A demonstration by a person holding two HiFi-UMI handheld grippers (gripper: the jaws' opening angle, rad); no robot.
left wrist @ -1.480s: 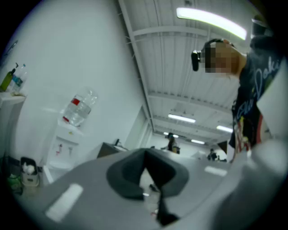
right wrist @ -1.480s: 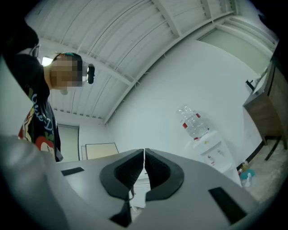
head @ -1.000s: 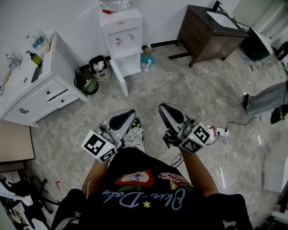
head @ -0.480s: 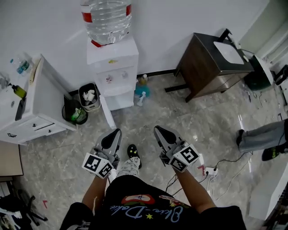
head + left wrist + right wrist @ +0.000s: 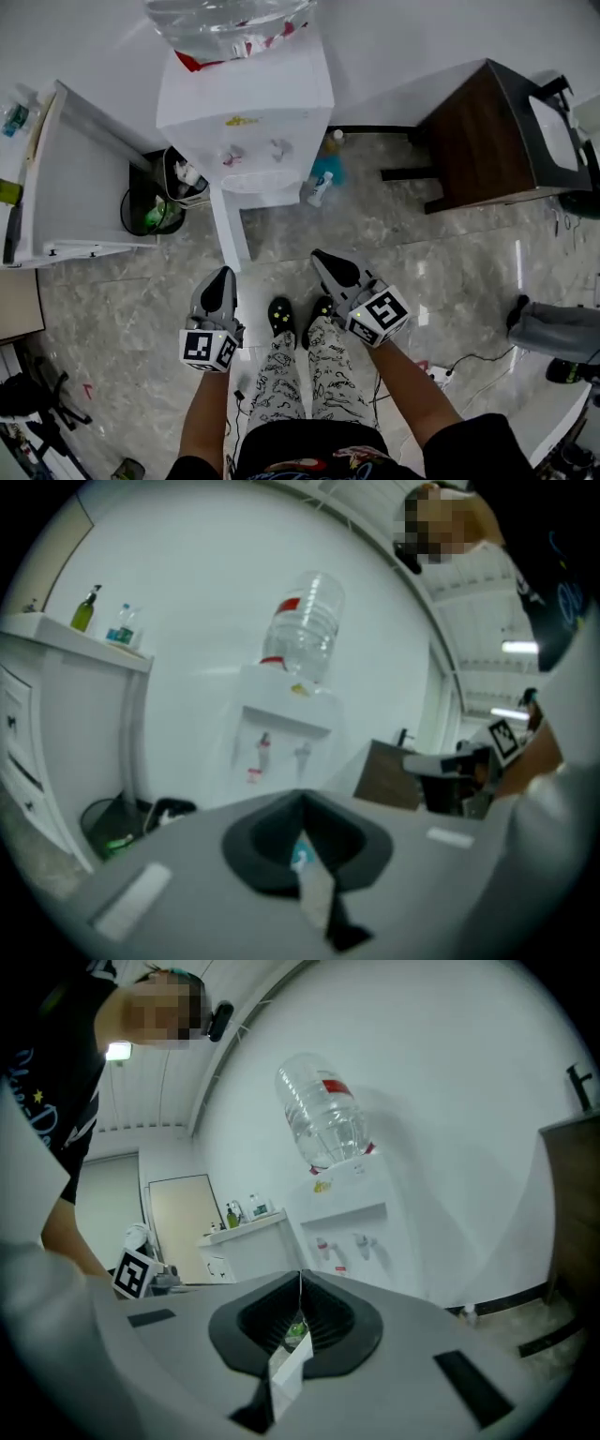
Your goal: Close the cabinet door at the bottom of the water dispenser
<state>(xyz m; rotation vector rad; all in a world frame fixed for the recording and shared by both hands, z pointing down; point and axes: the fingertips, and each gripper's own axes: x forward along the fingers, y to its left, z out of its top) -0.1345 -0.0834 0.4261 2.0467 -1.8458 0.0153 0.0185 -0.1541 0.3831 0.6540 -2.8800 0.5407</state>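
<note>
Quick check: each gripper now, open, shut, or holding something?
Left gripper: jaws shut, holding nothing.
Right gripper: jaws shut, holding nothing.

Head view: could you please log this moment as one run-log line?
white bottom cabinet door: open | left gripper: shut, empty | right gripper: shut, empty

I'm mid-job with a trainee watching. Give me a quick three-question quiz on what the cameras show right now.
1. True or false: the cabinet door at the bottom of the water dispenser is already shut.
2. Which is nearer the door's free edge? A. left gripper B. right gripper
3. Fill in: both grippers' jaws are ____ and hold nothing.

Key: 1 false, it stands swung out toward the person; 2 A; 3 together.
</note>
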